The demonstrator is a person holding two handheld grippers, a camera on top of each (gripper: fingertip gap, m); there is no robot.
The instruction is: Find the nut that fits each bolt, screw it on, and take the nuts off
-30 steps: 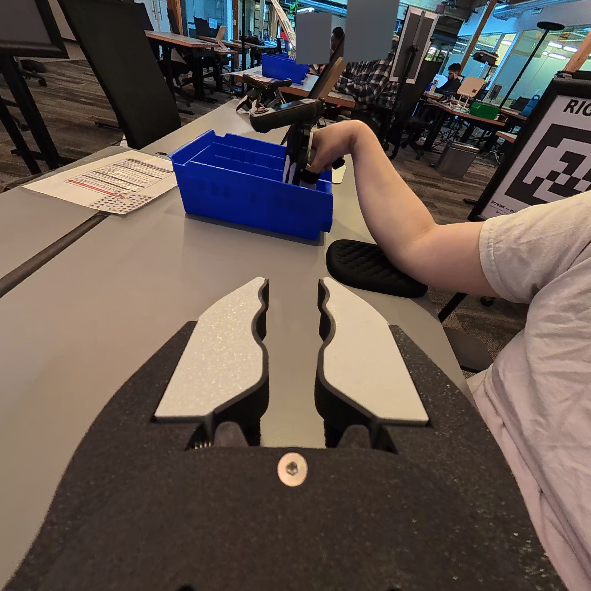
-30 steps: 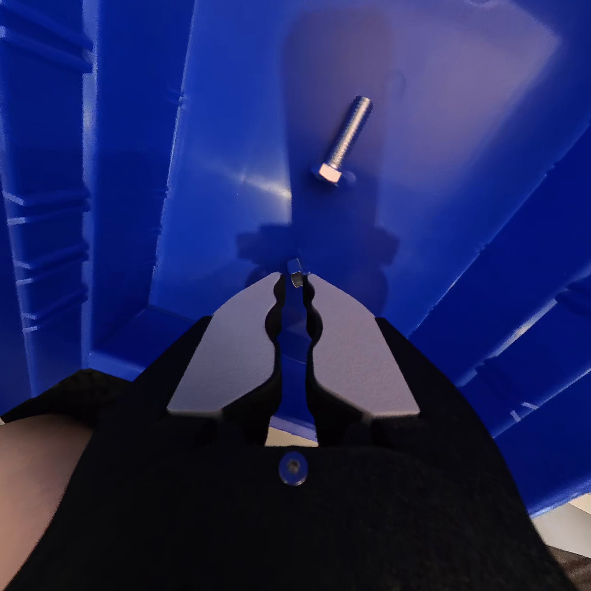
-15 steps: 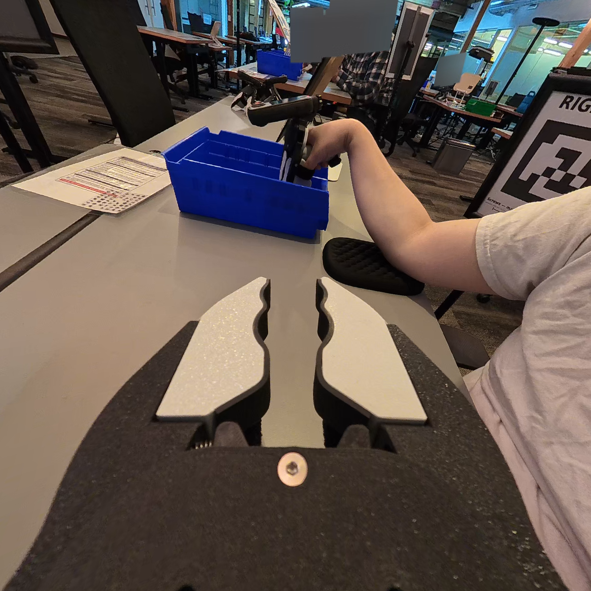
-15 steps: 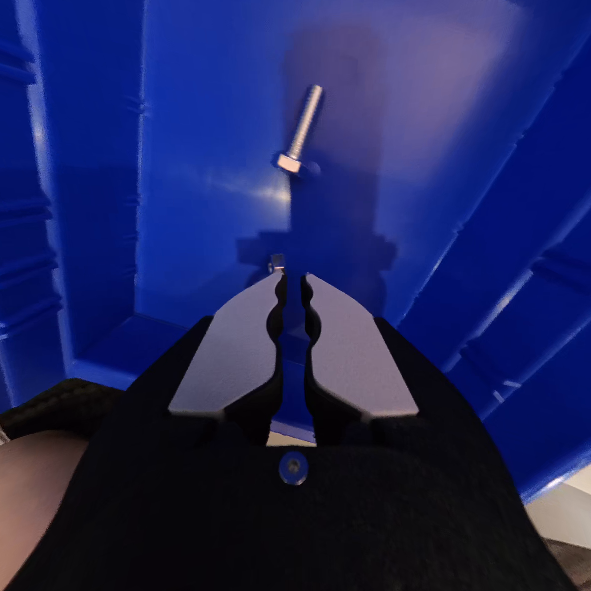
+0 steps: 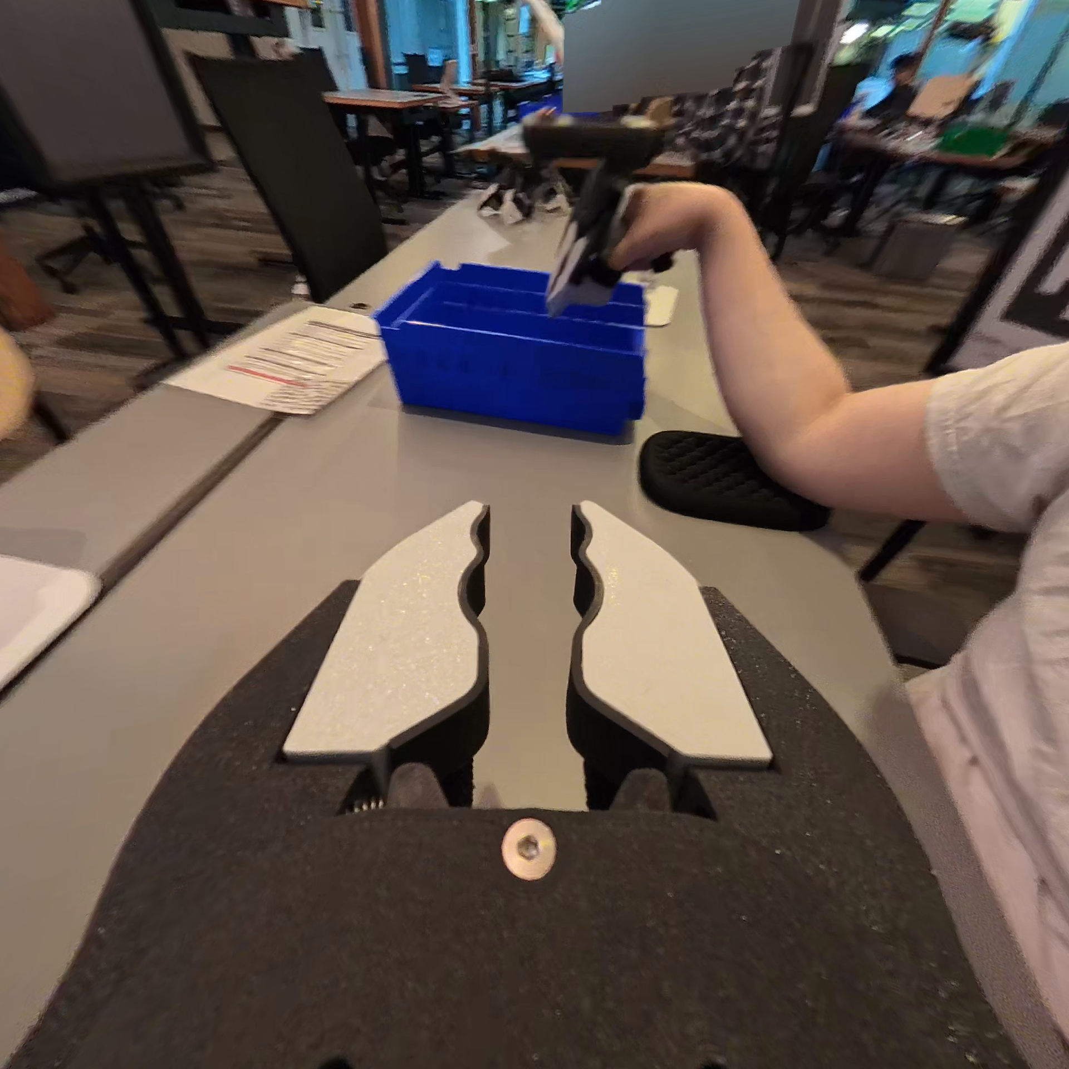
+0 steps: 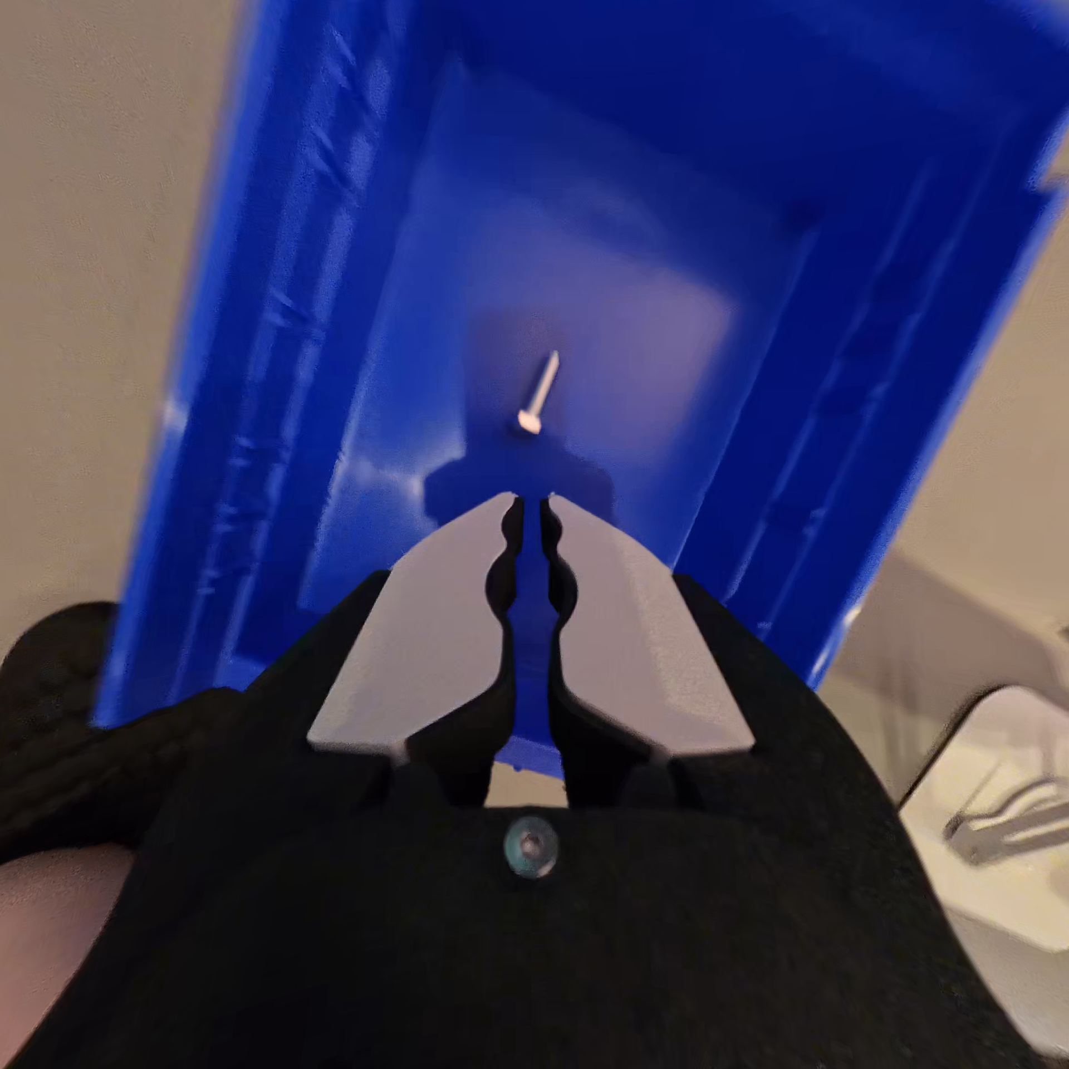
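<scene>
A silver hex bolt (image 6: 538,393) lies alone on the floor of the blue bin (image 6: 260,405); no nut shows in either view. My right gripper (image 6: 532,496) hangs above the bin, pointing down at the bolt, fingers nearly together with only a thin gap and nothing between them. In the left wrist view it (image 5: 558,303) sits over the far right part of the bin (image 5: 515,370). My left gripper (image 5: 529,509) is open and empty, low over the grey table, well short of the bin.
A printed sheet (image 5: 289,364) lies left of the bin. A black padded rest (image 5: 723,480) lies under the person's forearm at the table's right edge. A white tray (image 6: 995,810) stands right of the bin. A white object (image 5: 34,601) lies at the left edge. There is about 45 cm between the tips of the two grippers. The right gripper is farther from the white object (image 5: 34,601), some 50 cm, than the left, some 40 cm.
My right gripper has risen out of the bin, and the small nut seen at its tips earlier is out of sight. My left gripper has drawn back from the bin.
</scene>
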